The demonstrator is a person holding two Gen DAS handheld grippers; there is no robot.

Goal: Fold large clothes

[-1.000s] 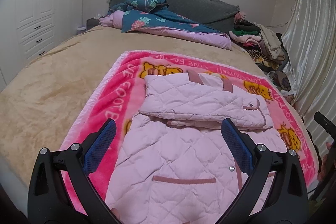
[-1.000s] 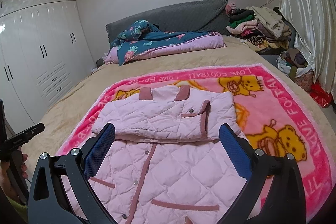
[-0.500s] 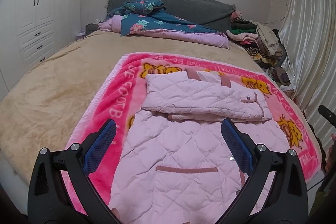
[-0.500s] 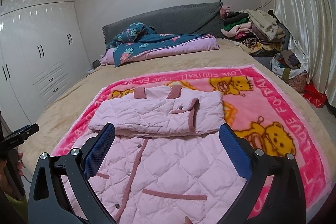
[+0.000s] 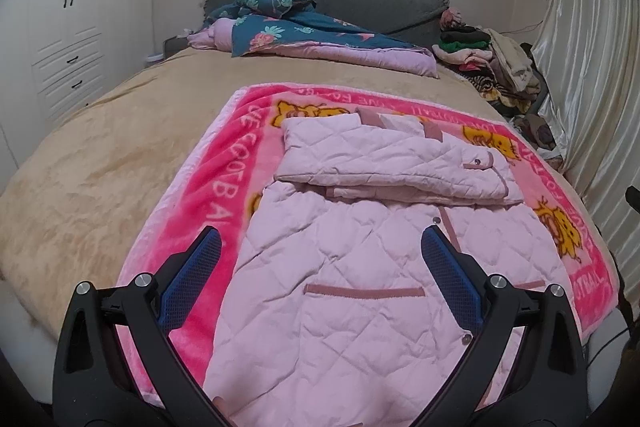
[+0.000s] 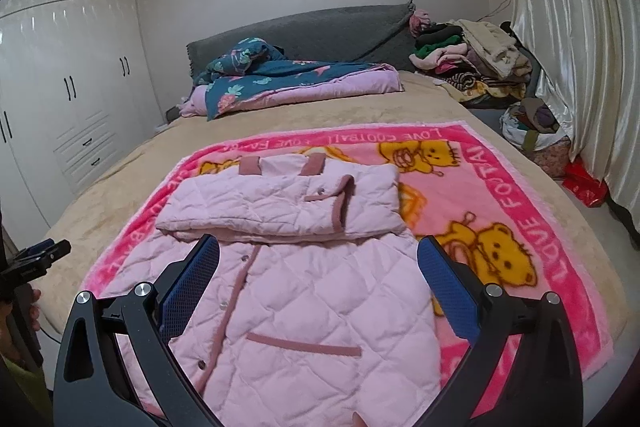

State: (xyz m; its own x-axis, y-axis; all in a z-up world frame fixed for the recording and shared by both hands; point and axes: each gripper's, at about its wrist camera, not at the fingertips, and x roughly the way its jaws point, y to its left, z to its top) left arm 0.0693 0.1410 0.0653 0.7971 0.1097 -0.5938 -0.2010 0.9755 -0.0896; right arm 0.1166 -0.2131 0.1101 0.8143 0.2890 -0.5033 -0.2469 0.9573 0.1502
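both claws [image 5: 320, 247] [image 6: 318, 255] edged nearer, spread wide, empty | quilted pink coat [image 5: 360, 267] flat, sleeves folded across (mauve trim)

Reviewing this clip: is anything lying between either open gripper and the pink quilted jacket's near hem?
Nothing visible. The left gripper and right gripper both hang open just above the jacket, with only its own quilted fabric between the fingers. The jacket lies on the pink blanket; the sleeves are folded across the chest, farther away.
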